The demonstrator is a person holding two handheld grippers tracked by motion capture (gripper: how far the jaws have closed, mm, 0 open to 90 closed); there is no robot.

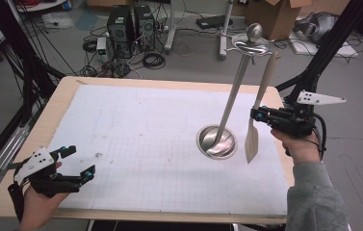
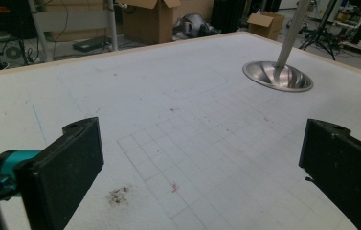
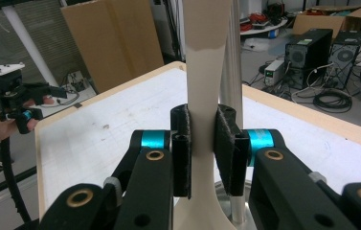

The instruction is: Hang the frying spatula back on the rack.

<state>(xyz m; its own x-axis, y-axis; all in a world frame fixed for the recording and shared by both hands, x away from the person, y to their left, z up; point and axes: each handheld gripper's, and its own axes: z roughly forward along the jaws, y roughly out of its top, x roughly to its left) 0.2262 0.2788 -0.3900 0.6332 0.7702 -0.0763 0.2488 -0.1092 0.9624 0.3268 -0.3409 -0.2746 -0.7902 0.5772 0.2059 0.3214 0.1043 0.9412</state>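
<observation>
Black left tongs wide apart and empty, held low over the near left corner of the counter, well apart from everything else. Further right, steel stand upright on its round base, with a ring of hooks at the top, under a ball. Just beside the pole, cream spatula nearly upright and clear of the counter, blade down near the base, upper end of the handle up at the ring; impossible to tell whether hooked there or only close. Right tongs clamped on the middle of the spatula handle, one pad on each flat side. Judged as the hanging step, close to the end. Next move: bring the handle end exactly onto a hook, keep the blade from knocking the pole, check that the hook carries the weight, then part the right tongs slowly.
</observation>
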